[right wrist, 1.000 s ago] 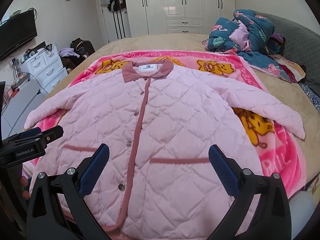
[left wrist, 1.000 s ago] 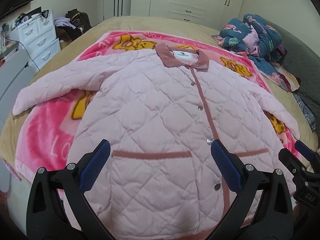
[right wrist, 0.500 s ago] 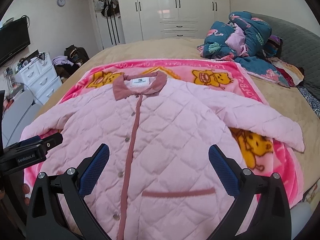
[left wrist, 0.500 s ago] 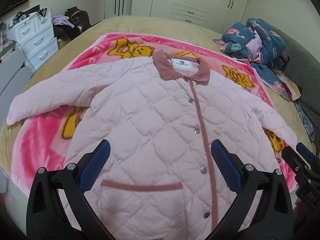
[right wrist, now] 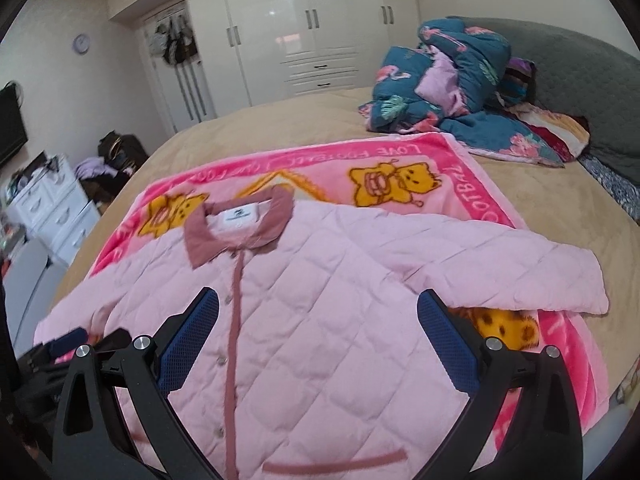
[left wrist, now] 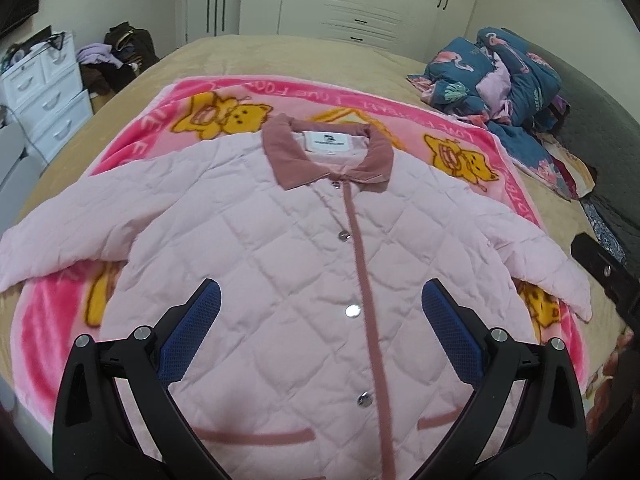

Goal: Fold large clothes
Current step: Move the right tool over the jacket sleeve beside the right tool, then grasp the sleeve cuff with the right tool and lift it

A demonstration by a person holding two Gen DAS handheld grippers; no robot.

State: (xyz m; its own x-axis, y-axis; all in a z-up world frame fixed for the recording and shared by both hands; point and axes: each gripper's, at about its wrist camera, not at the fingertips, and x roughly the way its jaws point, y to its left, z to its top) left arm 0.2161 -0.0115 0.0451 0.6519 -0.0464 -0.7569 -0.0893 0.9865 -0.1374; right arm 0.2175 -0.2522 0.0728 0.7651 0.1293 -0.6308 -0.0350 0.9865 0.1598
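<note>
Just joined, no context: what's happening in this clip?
A person holds a gripper in each hand over a pink quilted jacket laid flat, front up and snapped shut, on a pink cartoon blanket on a bed. Both sleeves are spread out to the sides. The left gripper and right gripper are open and hold nothing. No fold has been made yet.

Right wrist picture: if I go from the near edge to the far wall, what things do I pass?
Pink quilted jacket → its rose collar → pink bear blanket → tan bedspread → white wardrobe.
</note>
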